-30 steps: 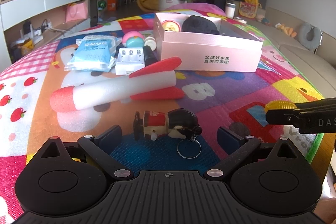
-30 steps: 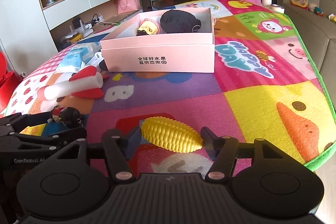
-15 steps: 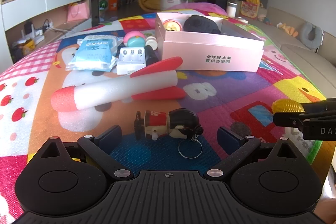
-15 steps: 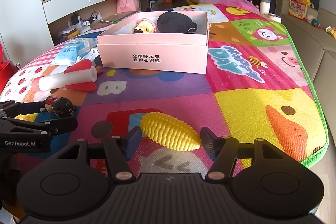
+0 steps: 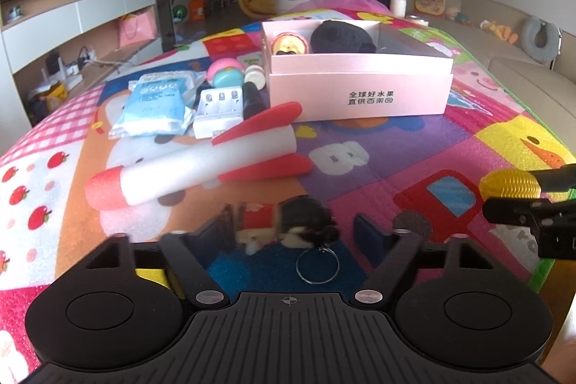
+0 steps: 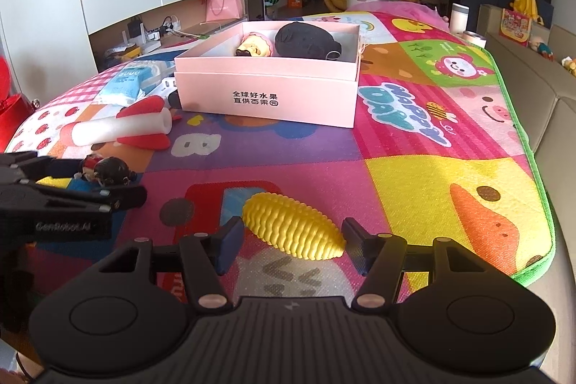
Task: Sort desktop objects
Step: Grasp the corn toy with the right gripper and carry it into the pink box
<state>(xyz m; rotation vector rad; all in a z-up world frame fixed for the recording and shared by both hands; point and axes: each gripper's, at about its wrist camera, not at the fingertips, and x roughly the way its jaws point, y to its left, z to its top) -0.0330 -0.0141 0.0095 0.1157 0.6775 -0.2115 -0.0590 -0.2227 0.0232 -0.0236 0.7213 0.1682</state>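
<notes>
A small doll keychain [image 5: 284,222] with black hair, red body and a metal ring lies on the play mat between the fingers of my left gripper [image 5: 288,233], which is open around it. It also shows in the right wrist view [image 6: 104,170]. A yellow toy corn [image 6: 291,229] lies between the fingers of my right gripper [image 6: 291,245], which is open around it; its tip shows in the left wrist view [image 5: 509,184]. The pink box [image 5: 360,89] stands farther back and holds a black object [image 5: 342,36] and a yellow-pink toy [image 5: 288,44].
A white and red foam rocket [image 5: 201,161] lies between the doll and the box. Left of the box are a blue wipes pack [image 5: 154,103], a white battery charger [image 5: 217,110], a pink-teal ball [image 5: 226,74] and a black tube [image 5: 252,101]. The mat's green edge [image 6: 536,204] runs along the right.
Both grippers have moved forward and slightly down, so the doll and the corn now sit deeper between their fingers. The objects themselves have not moved.
</notes>
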